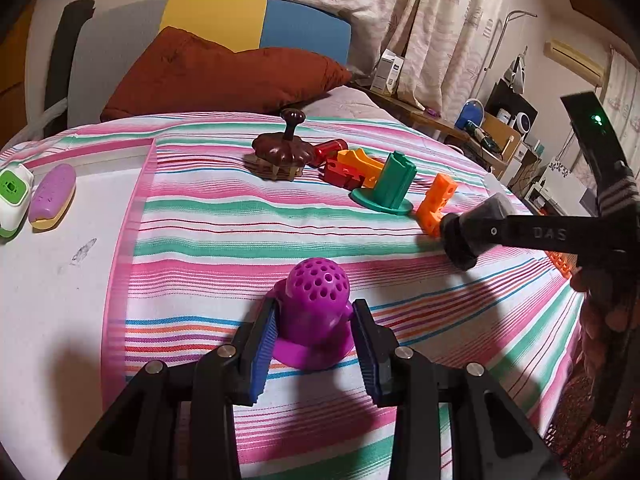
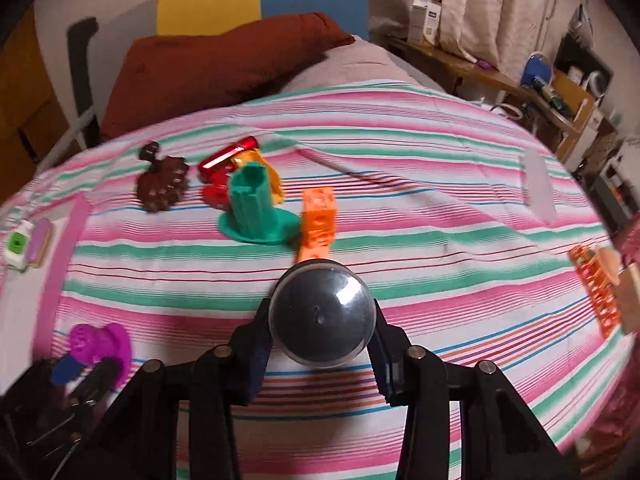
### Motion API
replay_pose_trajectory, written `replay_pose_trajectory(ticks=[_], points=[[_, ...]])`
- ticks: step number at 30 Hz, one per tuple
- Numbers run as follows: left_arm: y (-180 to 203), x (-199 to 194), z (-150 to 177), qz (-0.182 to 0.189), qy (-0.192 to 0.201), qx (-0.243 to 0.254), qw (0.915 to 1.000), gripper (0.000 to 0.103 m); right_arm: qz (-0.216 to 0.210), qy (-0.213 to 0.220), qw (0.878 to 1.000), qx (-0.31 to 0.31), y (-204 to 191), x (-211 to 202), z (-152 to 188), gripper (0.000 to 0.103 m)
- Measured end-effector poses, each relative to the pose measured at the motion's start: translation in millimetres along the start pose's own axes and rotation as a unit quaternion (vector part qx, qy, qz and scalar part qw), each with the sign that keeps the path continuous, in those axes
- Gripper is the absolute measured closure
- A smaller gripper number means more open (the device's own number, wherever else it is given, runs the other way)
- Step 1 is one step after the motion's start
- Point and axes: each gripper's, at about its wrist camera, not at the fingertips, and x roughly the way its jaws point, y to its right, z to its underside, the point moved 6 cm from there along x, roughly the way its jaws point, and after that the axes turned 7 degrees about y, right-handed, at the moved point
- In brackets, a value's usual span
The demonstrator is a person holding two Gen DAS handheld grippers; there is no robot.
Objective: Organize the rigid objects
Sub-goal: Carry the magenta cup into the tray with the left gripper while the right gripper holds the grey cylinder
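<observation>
My left gripper (image 1: 314, 338) has its blue pads on both sides of a purple perforated dome toy (image 1: 314, 314) that stands on the striped cloth (image 1: 208, 224). My right gripper (image 2: 322, 330) is shut on a dark round glossy object (image 2: 322, 314), held just above the cloth in front of an orange block (image 2: 318, 220). The right gripper also shows in the left wrist view (image 1: 460, 236) beside the orange block (image 1: 436, 202). A green stand (image 1: 394, 184), red and orange pieces (image 1: 348, 166) and a brown scalloped toy (image 1: 282, 152) lie further back. The purple toy shows at lower left in the right wrist view (image 2: 98, 342).
A green-white gadget (image 1: 12, 196) and a purple-yellow case (image 1: 52, 196) lie on the white surface at left. An orange grid piece (image 2: 596, 292) lies at the cloth's right edge. A brown pillow (image 1: 216, 72) sits behind. A cluttered shelf (image 1: 492, 136) stands to the right.
</observation>
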Motion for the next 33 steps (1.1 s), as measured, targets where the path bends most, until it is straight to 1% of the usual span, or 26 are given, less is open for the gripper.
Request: replay_pose_trajectory(ticks=[2,3,5,8,9,12,16,22,26,30,33], points=[[-1,-2,-1,-0.007,-0.005,-0.005,1.0000,0.066,-0.022,-0.005,1.000,0.009,-5,1,1,0.059],[-1,-3,-1,-0.014,-0.005,-0.004,0.9999,0.066,-0.025,-0.005,1.000,0.007,-7,0,2,0.059],[1,-3,-2,-0.023,-0.008,0.000,0.9997,0.065,-0.020,-0.002,1.000,-0.002,-10,0,2,0.059],[1,-1,-7,-0.020,-0.008,-0.006,0.9997,0.066,-0.027,-0.001,1.000,0.004,-11,0,1,0.059],[1,-1,-9,-0.019,-0.006,-0.008,0.9998,0.068,-0.028,-0.002,1.000,0.005,-12,0,2,0.059],[2,0,-13,-0.025,-0.010,-0.001,0.9996,0.070,-0.025,-0.006,1.000,-0.002,-13,1,2,0.059],[5,-9,-15,-0.019,-0.005,-0.002,0.9998,0.070,-0.026,-0.004,1.000,-0.008,-15,0,2,0.059],[1,-35,-22,0.007,0.010,-0.039,0.9992,0.070,-0.026,-0.005,1.000,-0.009,-16,1,2,0.059],[-11,-58,-31,0.013,0.029,-0.054,0.9980,0.070,-0.027,-0.008,1.000,-0.007,-15,2,3,0.059],[-37,-80,-40,-0.001,0.046,-0.073,0.9963,0.070,-0.027,-0.008,1.000,-0.007,-15,1,3,0.059],[-61,-91,-42,-0.015,0.050,-0.093,0.9943,0.070,-0.030,-0.003,1.000,-0.009,-17,0,2,0.059]])
